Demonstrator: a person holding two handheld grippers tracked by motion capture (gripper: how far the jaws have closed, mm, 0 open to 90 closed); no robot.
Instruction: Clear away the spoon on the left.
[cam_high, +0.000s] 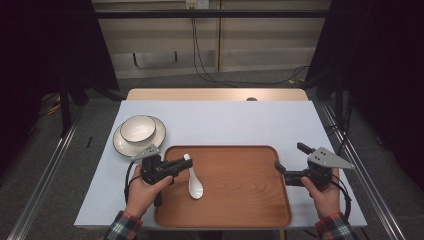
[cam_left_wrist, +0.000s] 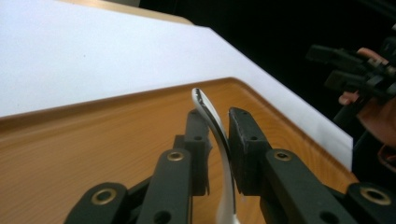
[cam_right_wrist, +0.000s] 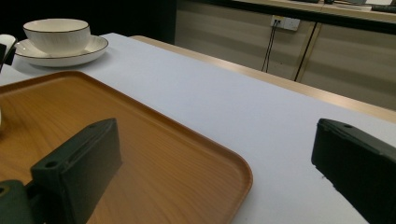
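Left tool (cam_high: 181, 165) low over tray (cam_high: 240, 210), pointing right, jaws slightly apart around white spoon (cam_high: 194, 183) handle, spoon lying on tray. Right tool (cam_high: 289, 161) at tray's right edge, wide open, empty.

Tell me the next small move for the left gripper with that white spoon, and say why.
Probably draw the left gripper back off the white ceramic spoon. The spoon's bowl already lies on the brown wooden tray, and its handle stands between the jaws with a gap at the right jaw, so the grip looks released. The right gripper waits open at the tray's right edge.
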